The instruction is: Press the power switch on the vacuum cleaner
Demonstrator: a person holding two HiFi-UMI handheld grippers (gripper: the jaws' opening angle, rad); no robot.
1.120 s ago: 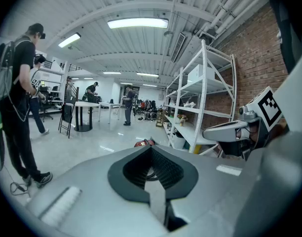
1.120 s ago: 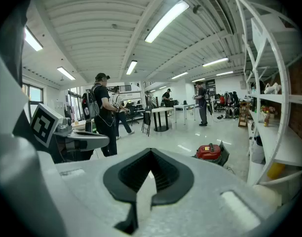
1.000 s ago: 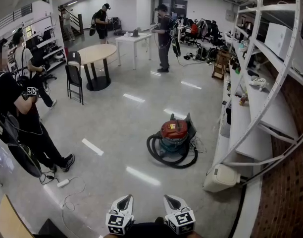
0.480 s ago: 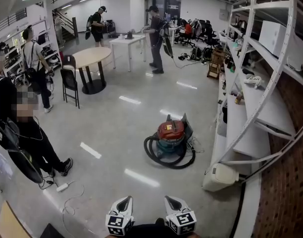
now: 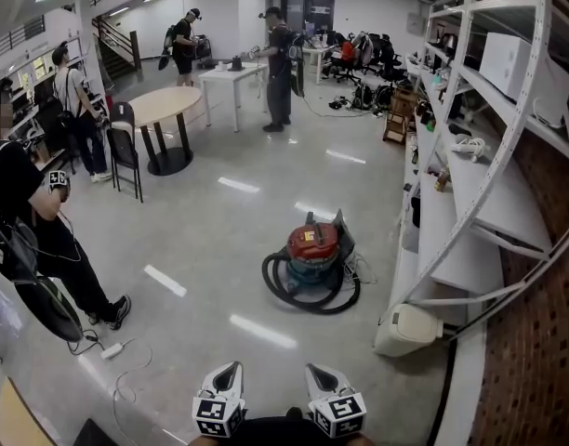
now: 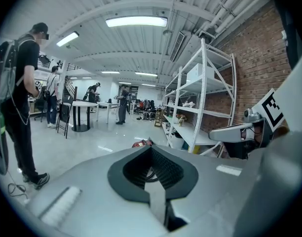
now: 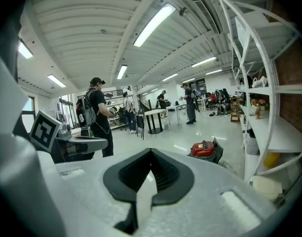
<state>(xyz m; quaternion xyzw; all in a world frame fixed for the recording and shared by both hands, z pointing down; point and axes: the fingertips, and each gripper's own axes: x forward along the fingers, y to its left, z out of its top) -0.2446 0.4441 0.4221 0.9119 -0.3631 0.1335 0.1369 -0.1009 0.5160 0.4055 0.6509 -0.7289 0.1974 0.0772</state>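
From where I stand, no word or number can be read. The vacuum cleaner (image 5: 312,249) has a small yellow label (image 5: 310,234) on its red lid, but the print on it is too small to make out. The left hand-held gripper (image 5: 228,370) and the right hand-held gripper (image 5: 317,370) each carry black-and-white square markers (image 5: 216,416) on their cubes. These are blocky coded patterns, not letters or digits. One such marker also shows large in each gripper view, and it is still only a pattern.
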